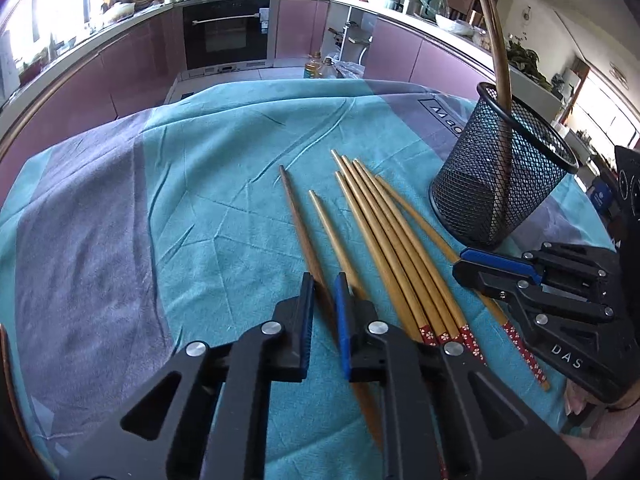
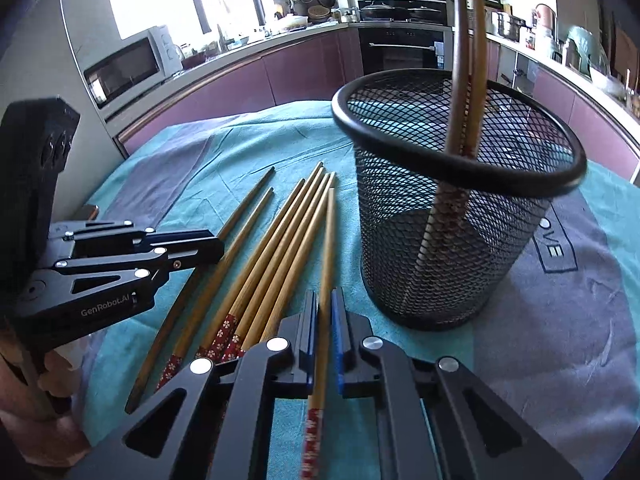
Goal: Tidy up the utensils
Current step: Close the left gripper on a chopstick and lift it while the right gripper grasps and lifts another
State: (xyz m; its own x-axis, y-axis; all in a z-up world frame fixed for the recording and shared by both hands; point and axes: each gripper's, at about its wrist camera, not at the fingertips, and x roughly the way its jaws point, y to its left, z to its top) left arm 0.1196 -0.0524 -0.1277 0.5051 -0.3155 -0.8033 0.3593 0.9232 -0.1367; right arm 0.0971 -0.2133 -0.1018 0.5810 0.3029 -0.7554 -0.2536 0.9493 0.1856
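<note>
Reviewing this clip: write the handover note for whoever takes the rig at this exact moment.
Left gripper: jaws around the dark chopstick on the cloth; whether they are clamped on it is unclear.
Right gripper: jaws closely around one light chopstick, near the mesh holder.
Done: two chopsticks stand upright in the holder.
Left: the bundle of light chopsticks on the teal cloth, plus the two at the grippers, go into the holder.
</note>
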